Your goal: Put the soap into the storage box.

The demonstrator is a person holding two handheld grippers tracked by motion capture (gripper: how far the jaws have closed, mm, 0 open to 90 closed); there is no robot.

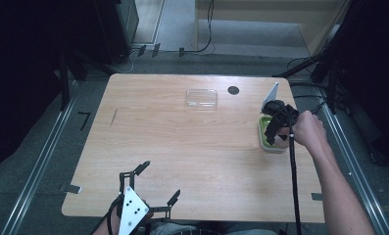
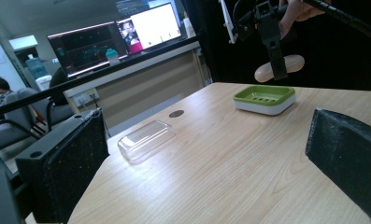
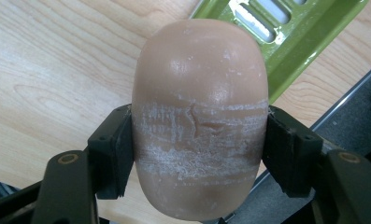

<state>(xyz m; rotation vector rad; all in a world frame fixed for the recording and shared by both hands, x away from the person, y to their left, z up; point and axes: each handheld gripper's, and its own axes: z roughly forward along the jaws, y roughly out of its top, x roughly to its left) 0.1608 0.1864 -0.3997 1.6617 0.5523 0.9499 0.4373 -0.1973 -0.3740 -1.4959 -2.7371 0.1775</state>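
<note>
A pale tan bar of soap (image 3: 199,107) is clamped across its middle by my right gripper (image 3: 199,154), whose black pads press on both of its sides. The bar (image 2: 280,68) hangs a little above the green and white soap dish (image 2: 264,98), which stands near the table's right edge (image 1: 266,138). In the high view the right gripper (image 1: 276,134) points down over that dish. My left gripper (image 1: 161,181) rests at the near edge, its jaws wide apart with nothing between them. A clear plastic lid (image 1: 201,98) lies at the far middle of the table.
A dark round hole (image 1: 233,90) sits in the wooden tabletop to the right of the lid. The right gripper's cable (image 1: 294,181) trails along the forearm toward the near edge. Monitors and seated people are visible beyond the table in the left gripper view.
</note>
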